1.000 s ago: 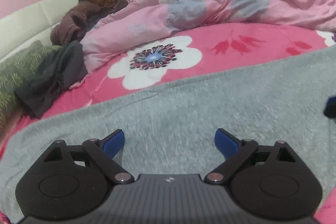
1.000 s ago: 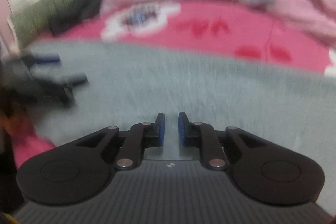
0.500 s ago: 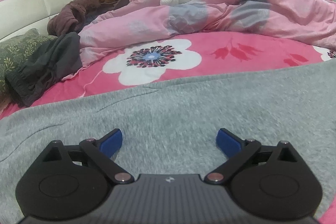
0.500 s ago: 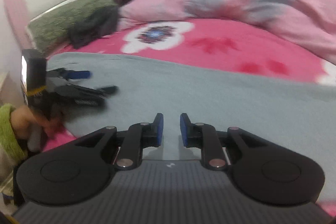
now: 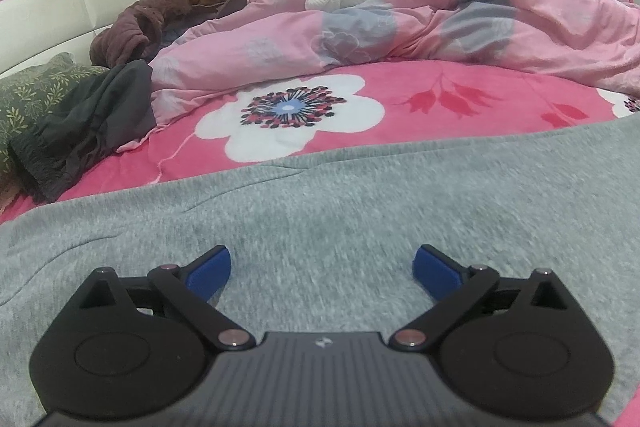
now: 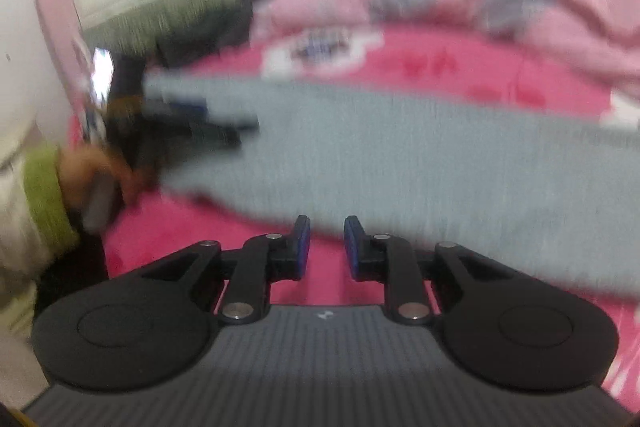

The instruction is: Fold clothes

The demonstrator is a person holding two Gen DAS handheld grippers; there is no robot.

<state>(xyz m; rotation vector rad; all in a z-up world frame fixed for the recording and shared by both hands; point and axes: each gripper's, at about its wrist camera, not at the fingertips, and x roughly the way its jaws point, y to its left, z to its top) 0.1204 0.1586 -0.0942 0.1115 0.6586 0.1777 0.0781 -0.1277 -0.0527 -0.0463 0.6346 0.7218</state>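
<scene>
While the grey garment (image 5: pixel 360 211) lies spread flat across the pink bed (image 5: pixel 460 99), the left gripper (image 5: pixel 322 269) hangs low over it with its jaws wide apart and nothing between them. The cloth is a heathered grey knit, mostly smooth, with a few shallow creases near its far edge and at its left side. It stretches from side to side in the left wrist view, its far edge running just this side of a white flower printed on the sheet.

In the blurred right wrist view, the right gripper (image 6: pixel 326 243) sits at the near edge of the garment (image 6: pixel 400 155), its jaws parted only a little and gripping nothing; they have just been opening slightly. Pink sheet shows through the gap. A hand (image 6: pixel 92 167) in a green cuff holds the left gripper at the garment's left end.
</scene>
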